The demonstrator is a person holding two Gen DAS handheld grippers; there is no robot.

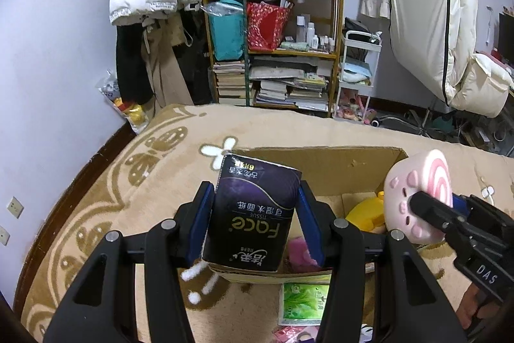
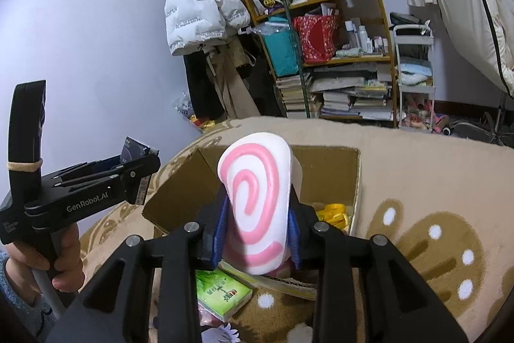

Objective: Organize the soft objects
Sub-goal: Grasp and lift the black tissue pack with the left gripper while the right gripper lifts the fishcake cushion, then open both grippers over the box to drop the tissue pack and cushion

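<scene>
My left gripper (image 1: 255, 211) is shut on a dark purple tissue pack (image 1: 253, 214) and holds it above the near left part of an open cardboard box (image 1: 321, 164) on the bed. My right gripper (image 2: 258, 224) is shut on a pink-and-white swirl plush (image 2: 257, 208), held over the box (image 2: 324, 163). That plush also shows in the left wrist view (image 1: 417, 192), at the right. Inside the box lie a yellow soft toy (image 1: 366, 214) and a pink plush (image 1: 300, 253). The left gripper shows in the right wrist view (image 2: 141, 163), at the left.
A green tissue pack (image 1: 303, 299) lies on the tan patterned blanket (image 1: 128, 182) in front of the box, also in the right wrist view (image 2: 223, 294). More small items lie near the bottom edge. A cluttered bookshelf (image 1: 276, 53), hung coats and a white cart stand beyond the bed.
</scene>
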